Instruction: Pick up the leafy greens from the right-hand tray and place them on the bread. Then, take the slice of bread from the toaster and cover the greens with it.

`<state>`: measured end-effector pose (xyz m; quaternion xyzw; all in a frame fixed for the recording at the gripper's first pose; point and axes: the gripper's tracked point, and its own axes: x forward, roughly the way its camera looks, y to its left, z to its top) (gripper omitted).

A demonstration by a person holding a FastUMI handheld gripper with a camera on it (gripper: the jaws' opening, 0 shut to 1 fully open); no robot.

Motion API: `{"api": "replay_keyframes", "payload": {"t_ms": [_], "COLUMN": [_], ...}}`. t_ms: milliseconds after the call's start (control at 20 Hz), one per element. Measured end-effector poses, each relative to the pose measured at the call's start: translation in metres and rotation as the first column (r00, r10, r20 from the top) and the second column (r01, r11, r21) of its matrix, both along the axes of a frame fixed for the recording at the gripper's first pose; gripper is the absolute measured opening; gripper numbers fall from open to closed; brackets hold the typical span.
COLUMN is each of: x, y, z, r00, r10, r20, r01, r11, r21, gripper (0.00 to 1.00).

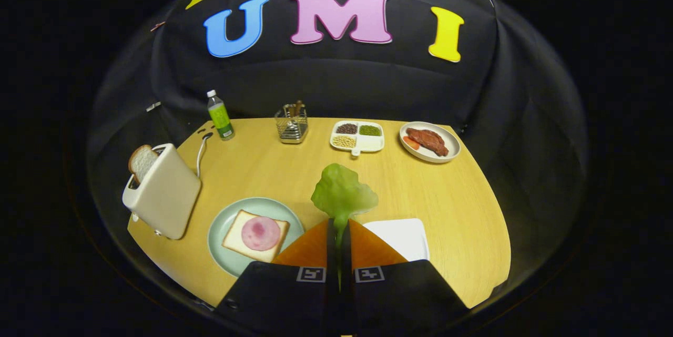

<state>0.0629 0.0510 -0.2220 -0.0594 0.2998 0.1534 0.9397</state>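
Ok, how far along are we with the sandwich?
Done: the leafy greens are off the white tray, pinched between the closed gripper fingers. In hand: carrying them toward the bread with its pink slice on the green plate. Left: lay the greens down, then fetch the bread slice standing in the toaster and cover them.

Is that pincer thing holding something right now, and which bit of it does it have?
Yes. The tongs are shut on the leafy green, pinching it by its narrow lower stem end, with the broad ruffled part sticking out beyond the fingers.
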Motion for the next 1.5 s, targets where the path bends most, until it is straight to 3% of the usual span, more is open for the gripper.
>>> {"api": "replay_keyframes", "payload": {"t_ms": [600, 1100, 1300, 1450, 1500], "x": [-0.038, -0.028, -0.026, -0.025, -0.023], "y": [0.109, 0.129, 0.131, 0.134, 0.135], "z": [-0.040, -0.072, -0.080, -0.089, -0.091], "r00": [0.979, 0.975, 0.975, 0.973, 0.974], "r10": [0.196, 0.194, 0.191, 0.182, 0.178], "r20": [-0.062, -0.104, -0.115, -0.141, -0.142], "r01": [-0.196, -0.199, -0.198, -0.190, -0.187], "r11": [0.981, 0.979, 0.979, 0.981, 0.981], "r21": [0.010, -0.041, -0.051, -0.047, -0.053], "gripper": [0.05, 0.09, 0.15, 0.34, 0.37]}}
